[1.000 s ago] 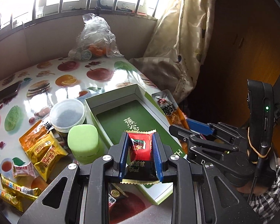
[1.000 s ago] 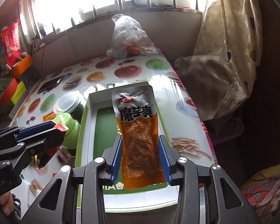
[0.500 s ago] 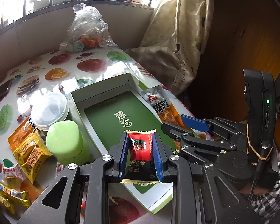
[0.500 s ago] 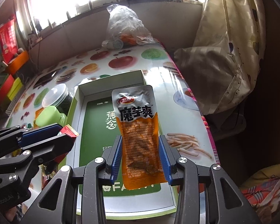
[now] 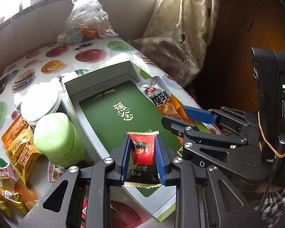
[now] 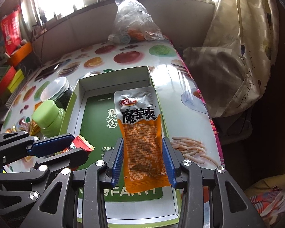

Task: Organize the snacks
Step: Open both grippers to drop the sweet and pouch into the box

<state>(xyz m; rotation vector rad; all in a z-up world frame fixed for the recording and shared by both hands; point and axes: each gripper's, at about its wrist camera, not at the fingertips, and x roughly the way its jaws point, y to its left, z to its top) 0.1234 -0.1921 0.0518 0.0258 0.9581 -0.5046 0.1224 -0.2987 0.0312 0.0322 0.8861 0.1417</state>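
My left gripper [image 5: 142, 139] is shut on a small red and black candy packet [image 5: 142, 152], held upright above the near end of the open green box [image 5: 96, 72]. In the right wrist view the right gripper [image 6: 143, 141] holds a tall orange and silver konjac snack packet [image 6: 140, 121] upright over the box's right half [image 6: 114, 72]. Its jaws are opening, and the packet still stands between the pads. The box floor is bare. Each gripper shows in the other's view: the right gripper [image 5: 191, 119] with its packet [image 5: 161, 98], and the left gripper [image 6: 74, 146] with the red packet [image 6: 83, 142].
Left of the box stand a green-capped bottle [image 5: 55, 133] and a white-lidded jar [image 5: 39, 100]. Several yellow and orange snack packets [image 5: 22, 152] lie at the table's left. A clear plastic bag [image 5: 85, 19] sits at the back. A curtain [image 5: 180, 28] hangs past the table's right edge.
Both grippers have sunk toward the green box with their packets, so the box looms larger. The left one also shifted over the box's near end.
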